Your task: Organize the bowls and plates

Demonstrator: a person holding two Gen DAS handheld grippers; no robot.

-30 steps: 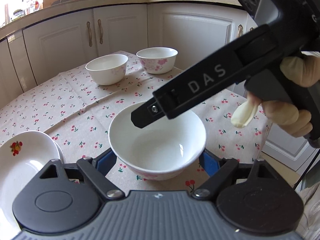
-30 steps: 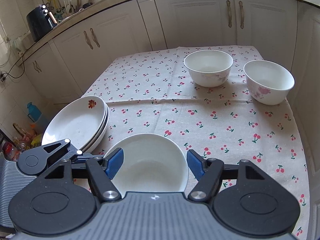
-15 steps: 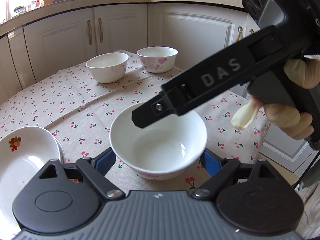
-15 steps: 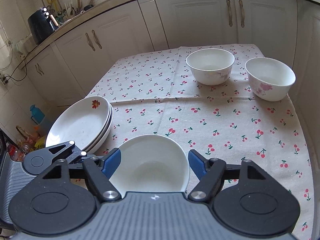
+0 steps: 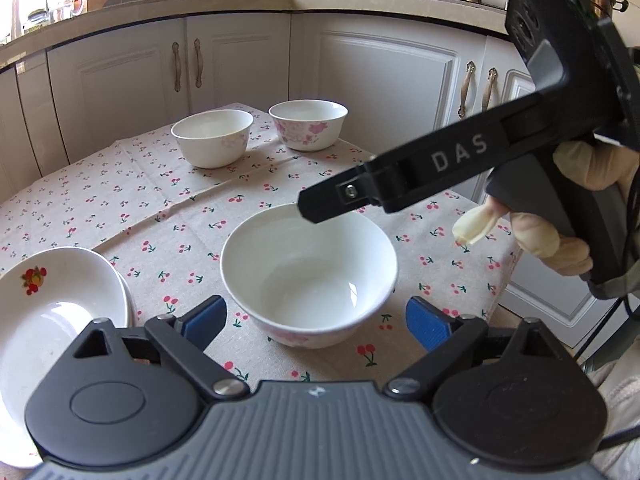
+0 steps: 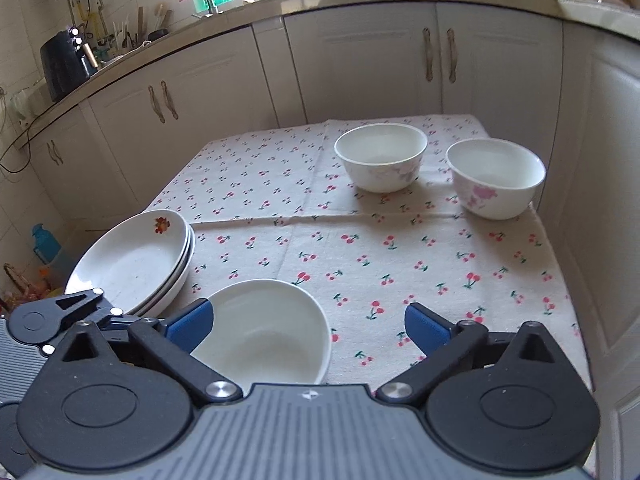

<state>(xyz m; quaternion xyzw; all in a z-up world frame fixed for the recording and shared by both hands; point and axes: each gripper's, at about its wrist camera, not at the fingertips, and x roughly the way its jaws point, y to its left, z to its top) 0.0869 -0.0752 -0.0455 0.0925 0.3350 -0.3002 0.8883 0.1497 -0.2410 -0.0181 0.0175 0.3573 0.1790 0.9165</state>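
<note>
A white bowl (image 5: 308, 272) with pink flowers stands on the cherry-print tablecloth (image 5: 168, 216). It sits between the blue pads of my left gripper (image 5: 316, 322), whose jaws are opening, both pads clear of it. The same bowl (image 6: 260, 332) lies between the jaws of my right gripper (image 6: 308, 326), which are also opening; it sits toward the left pad, and the right pad is well off it. The right gripper's finger (image 5: 340, 196) hangs over the bowl's far rim, held by a gloved hand (image 5: 560, 240). A stack of white plates (image 6: 132, 260) is on the left.
Two more flowered bowls (image 6: 380, 156) (image 6: 496, 176) stand side by side at the table's far right. The plate stack (image 5: 52, 312) reaches the table's left edge. White kitchen cabinets (image 6: 360, 64) surround the table. The left gripper's body (image 6: 60, 316) shows beside the plates.
Both pairs of jaws have widened. The right gripper's pads came off the near bowl and its finger lifted up and right over the bowl. The bowl stayed on the cloth.
</note>
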